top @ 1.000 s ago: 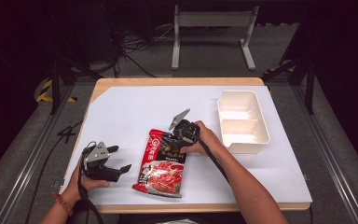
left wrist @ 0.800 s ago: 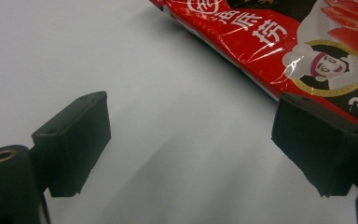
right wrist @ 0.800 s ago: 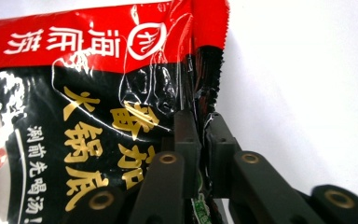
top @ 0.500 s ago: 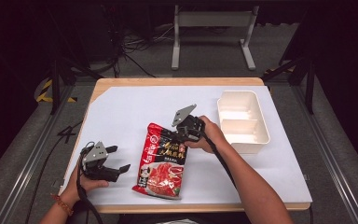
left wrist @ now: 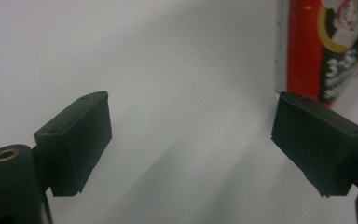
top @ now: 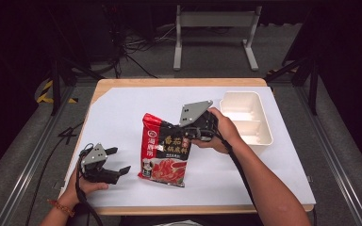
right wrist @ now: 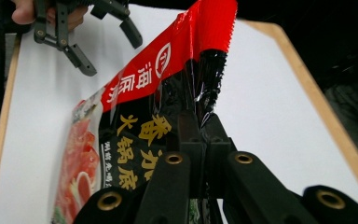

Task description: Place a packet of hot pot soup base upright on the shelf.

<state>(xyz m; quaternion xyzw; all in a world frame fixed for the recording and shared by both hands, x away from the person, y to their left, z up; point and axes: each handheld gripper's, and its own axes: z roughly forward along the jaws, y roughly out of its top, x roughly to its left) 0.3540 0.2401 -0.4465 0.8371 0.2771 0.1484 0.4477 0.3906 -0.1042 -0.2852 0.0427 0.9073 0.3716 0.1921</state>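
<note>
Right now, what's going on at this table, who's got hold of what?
A person works two handheld grippers over a white-covered table. The right gripper is shut on the edge of a red and black printed food pouch, lifting its top end while the bottom rests on the table. The left gripper sits open and empty beside the pouch, near the table's front left. A cream two-compartment plastic tray lies to the right, nothing visible in it.

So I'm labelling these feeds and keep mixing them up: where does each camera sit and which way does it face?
High view: above the person's side, facing forward and down on the table; both forearms, left tool, right tool.
Left gripper view: on the left tool, along its open jaws at the table.
Right gripper view: on the right tool, jaws shut on the packet.
All three share the packet.
</note>
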